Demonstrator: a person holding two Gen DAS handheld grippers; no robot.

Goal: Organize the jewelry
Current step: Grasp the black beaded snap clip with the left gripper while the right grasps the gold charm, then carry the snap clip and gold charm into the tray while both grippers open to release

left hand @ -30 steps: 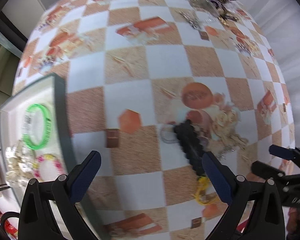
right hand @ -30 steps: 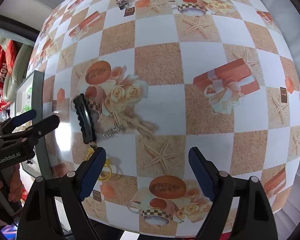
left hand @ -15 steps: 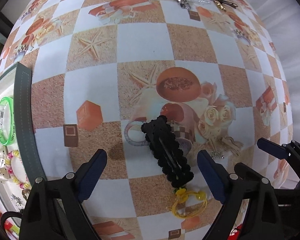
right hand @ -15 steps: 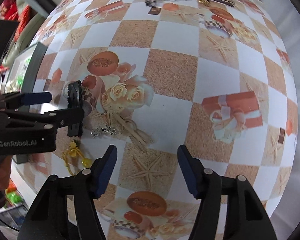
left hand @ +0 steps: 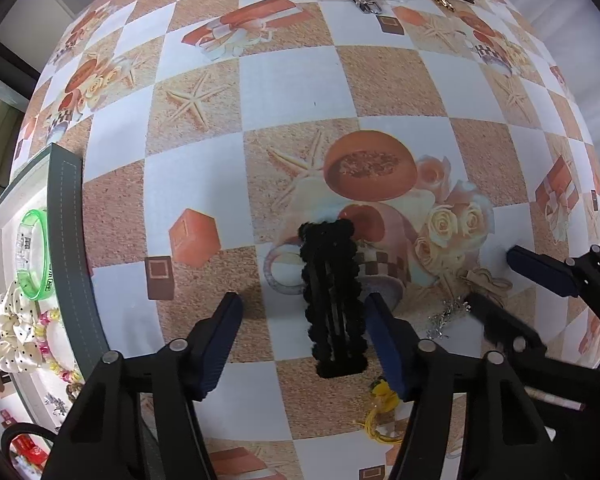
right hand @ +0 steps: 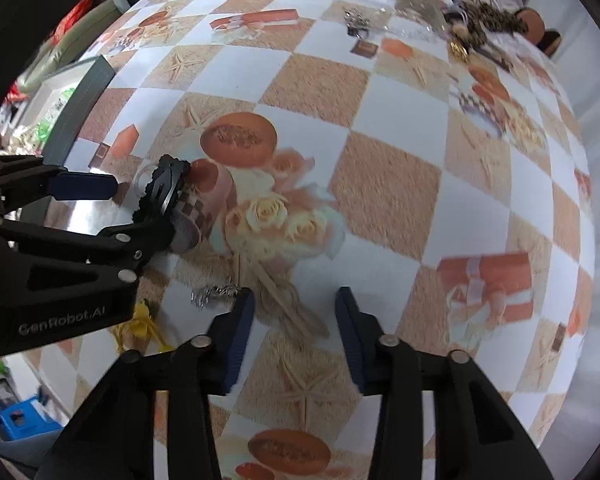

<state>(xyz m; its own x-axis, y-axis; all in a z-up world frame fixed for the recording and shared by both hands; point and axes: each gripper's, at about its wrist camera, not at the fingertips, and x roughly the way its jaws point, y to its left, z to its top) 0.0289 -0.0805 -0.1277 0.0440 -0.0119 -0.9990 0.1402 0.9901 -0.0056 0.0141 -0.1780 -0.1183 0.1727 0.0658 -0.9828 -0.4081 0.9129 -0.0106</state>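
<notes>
The left gripper (left hand: 304, 336) was spread open around the black clip (left hand: 334, 300), which lay flat on the table (left hand: 292, 92), its right finger touching the clip's edge. The right gripper (right hand: 294, 332) hovered open, empty, beside a silver charm (right hand: 214, 294). Centring the clip before squeezing would likely stop it skidding; the tray (left hand: 66, 240) waited left.
</notes>
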